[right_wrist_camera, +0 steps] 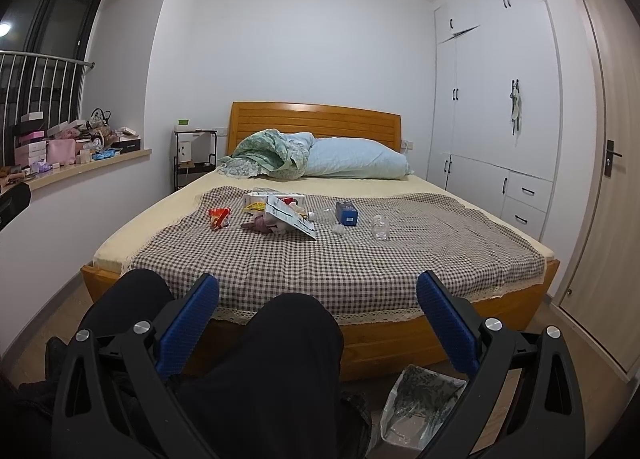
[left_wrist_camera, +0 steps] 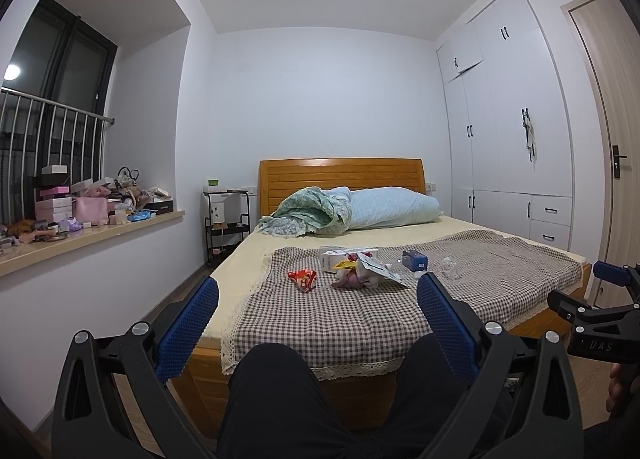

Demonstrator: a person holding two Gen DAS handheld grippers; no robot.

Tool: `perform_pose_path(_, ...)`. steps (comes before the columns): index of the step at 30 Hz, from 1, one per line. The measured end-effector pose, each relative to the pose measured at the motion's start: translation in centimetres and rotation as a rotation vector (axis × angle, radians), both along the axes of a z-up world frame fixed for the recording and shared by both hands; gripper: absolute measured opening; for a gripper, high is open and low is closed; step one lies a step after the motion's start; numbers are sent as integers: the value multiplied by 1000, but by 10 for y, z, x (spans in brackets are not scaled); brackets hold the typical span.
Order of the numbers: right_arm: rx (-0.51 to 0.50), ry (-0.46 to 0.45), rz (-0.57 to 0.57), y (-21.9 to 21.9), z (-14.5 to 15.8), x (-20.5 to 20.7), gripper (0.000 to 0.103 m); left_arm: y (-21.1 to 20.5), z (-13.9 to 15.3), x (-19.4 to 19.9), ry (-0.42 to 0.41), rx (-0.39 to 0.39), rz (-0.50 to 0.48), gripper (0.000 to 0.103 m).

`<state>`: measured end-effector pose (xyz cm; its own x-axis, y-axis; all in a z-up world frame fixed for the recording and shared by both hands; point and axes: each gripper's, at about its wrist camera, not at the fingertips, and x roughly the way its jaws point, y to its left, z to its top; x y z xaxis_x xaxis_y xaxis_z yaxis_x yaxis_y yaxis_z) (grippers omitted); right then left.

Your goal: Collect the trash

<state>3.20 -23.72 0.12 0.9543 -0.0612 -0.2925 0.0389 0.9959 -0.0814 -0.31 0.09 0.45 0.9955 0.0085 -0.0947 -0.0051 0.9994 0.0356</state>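
Our left gripper (left_wrist_camera: 318,291) has its blue pads spread wide with nothing between them, and our right gripper (right_wrist_camera: 318,291) is just as wide and just as empty. Both hang over our knees, short of the bed (right_wrist_camera: 400,343), so we touch nothing yet.

The trash lies in a loose cluster on the checked cloth (right_wrist_camera: 340,267), well beyond our reach: a red wrapper (right_wrist_camera: 219,217) at the left, then a white carton (right_wrist_camera: 276,199), a tilted white card (right_wrist_camera: 290,219) resting on crumpled scraps (right_wrist_camera: 262,225), a blue box (right_wrist_camera: 346,213), and a small clear cup (right_wrist_camera: 380,227) off to the right, apart from the rest. Down by our right knee on the floor sits a bin lined with a clear bag (right_wrist_camera: 420,399).

What could go wrong, as we judge it:
- The cloth is loose, so a low pinch may catch fabric with the wrapper and drag the whole pile.
- The card leans on the scraps; lifting it carelessly may scatter them.
- The clear cup looks light and slick, so wide pads may knock it over or roll it away.
- The bin sits low and partly hidden behind our right gripper, so a drop could miss it.
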Motion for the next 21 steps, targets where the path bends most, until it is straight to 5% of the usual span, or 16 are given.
perform_pose_path(21,-2,5,7,-2,1,0,95,-1,3,-2,-7,4,3,96)
